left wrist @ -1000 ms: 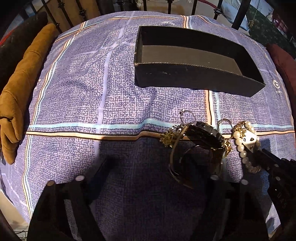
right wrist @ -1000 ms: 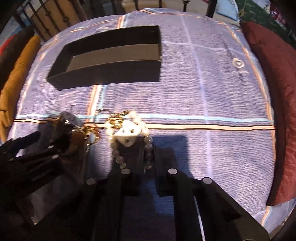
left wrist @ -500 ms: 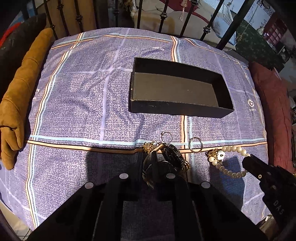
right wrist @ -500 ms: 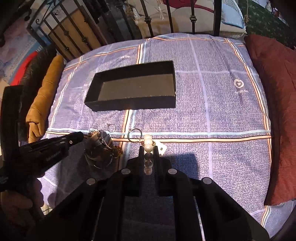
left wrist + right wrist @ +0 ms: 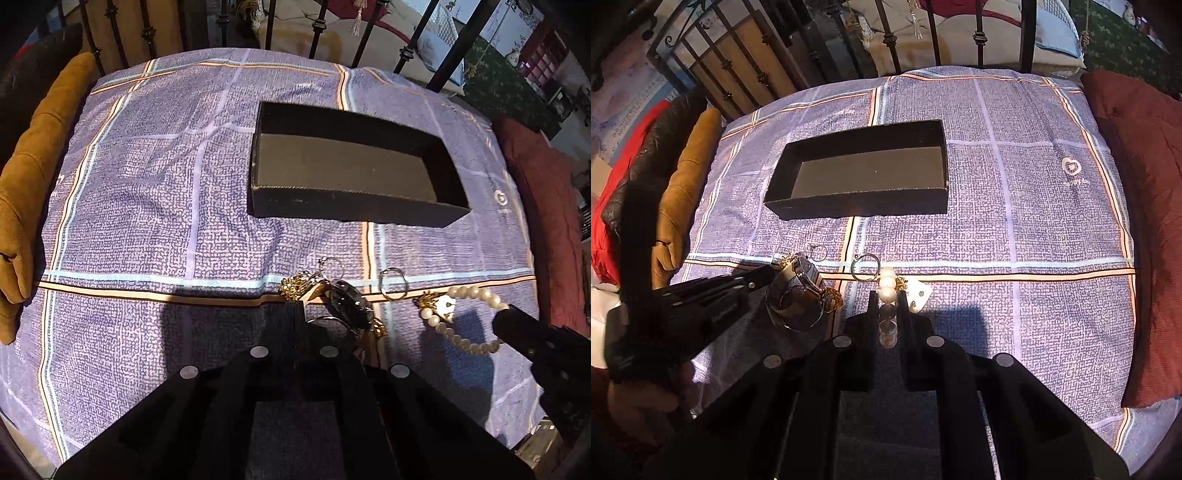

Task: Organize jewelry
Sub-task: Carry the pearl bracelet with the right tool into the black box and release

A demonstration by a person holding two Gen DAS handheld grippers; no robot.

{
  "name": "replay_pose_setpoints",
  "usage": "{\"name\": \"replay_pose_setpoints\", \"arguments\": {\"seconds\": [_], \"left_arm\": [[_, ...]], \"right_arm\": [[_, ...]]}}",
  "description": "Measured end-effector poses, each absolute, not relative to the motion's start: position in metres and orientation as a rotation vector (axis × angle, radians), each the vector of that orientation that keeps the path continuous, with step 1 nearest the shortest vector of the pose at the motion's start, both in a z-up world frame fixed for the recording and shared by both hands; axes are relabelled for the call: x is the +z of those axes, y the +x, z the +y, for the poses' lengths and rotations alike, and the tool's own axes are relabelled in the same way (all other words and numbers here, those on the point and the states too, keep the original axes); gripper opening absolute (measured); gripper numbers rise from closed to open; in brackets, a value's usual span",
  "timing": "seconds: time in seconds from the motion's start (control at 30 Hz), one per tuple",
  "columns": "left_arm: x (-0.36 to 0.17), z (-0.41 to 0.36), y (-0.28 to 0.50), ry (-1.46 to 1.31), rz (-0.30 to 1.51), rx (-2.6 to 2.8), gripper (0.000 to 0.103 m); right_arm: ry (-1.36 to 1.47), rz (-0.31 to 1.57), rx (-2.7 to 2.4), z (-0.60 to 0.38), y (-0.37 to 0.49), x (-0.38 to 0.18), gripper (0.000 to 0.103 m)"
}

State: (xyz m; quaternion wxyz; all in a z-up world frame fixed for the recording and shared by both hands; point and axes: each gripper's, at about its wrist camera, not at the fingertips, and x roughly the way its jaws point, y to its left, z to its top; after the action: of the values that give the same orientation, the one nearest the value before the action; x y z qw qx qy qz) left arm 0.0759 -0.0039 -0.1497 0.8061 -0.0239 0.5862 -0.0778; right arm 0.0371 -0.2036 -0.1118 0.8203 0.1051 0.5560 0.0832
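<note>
An empty black box (image 5: 351, 173) lies open on the blue patterned cloth; it also shows in the right wrist view (image 5: 864, 173). My left gripper (image 5: 295, 314) is shut on the band of a black-and-silver watch (image 5: 347, 302), seen from the right wrist view (image 5: 798, 291). My right gripper (image 5: 888, 306) is shut on a pearl bracelet (image 5: 887, 291) with a white tag; the bracelet hangs from it in the left wrist view (image 5: 461, 317). Two silver rings (image 5: 393, 282) (image 5: 330, 264) and a gold chain (image 5: 293, 286) lie by the watch.
A mustard cushion (image 5: 33, 177) borders the cloth on the left and a dark red cushion (image 5: 1145, 206) on the right. A black iron bed rail (image 5: 923, 33) runs behind. The cloth's near edge drops off below the grippers.
Both grippers closed and lifted back from the cloth: the left shut on the watch band, the right on the pearl bracelet. The box now looks farther off.
</note>
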Motion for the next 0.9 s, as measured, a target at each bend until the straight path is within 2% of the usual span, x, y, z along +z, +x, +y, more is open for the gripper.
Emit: {"name": "replay_pose_setpoints", "arguments": {"seconds": [0.33,0.5,0.63,0.67,0.7,0.73,0.8,0.87,0.9], "left_arm": [[-0.074,-0.029,0.112,-0.027,1.117,-0.248,0.000],[-0.071,-0.046,0.141,0.001,1.086,-0.277,0.000],[-0.090,-0.048,0.164,-0.022,1.129,-0.279,0.001],[-0.096,-0.048,0.169,-0.028,1.137,-0.277,0.006],[-0.104,-0.049,0.174,-0.023,1.162,-0.266,0.031],[-0.111,-0.048,0.178,-0.018,1.181,-0.242,0.063],[-0.120,-0.044,0.182,-0.007,1.182,-0.189,0.071],[-0.130,-0.038,0.185,-0.022,1.206,-0.192,0.075],[-0.133,-0.034,0.184,-0.032,1.216,-0.184,0.076]], "right_arm": [[0.229,1.029,0.237,-0.197,0.070,-0.052,0.010],[0.221,0.965,0.270,-0.192,0.102,-0.034,0.010],[0.187,0.988,0.253,-0.190,0.130,-0.049,0.010],[0.180,0.995,0.250,-0.189,0.135,-0.055,0.010],[0.174,1.007,0.249,-0.190,0.141,-0.061,0.011],[0.162,1.035,0.246,-0.190,0.147,-0.071,0.011],[0.147,1.056,0.213,-0.194,0.155,-0.083,0.023],[0.137,1.073,0.185,-0.200,0.158,-0.092,0.050],[0.138,1.072,0.172,-0.204,0.158,-0.094,0.050]]}}
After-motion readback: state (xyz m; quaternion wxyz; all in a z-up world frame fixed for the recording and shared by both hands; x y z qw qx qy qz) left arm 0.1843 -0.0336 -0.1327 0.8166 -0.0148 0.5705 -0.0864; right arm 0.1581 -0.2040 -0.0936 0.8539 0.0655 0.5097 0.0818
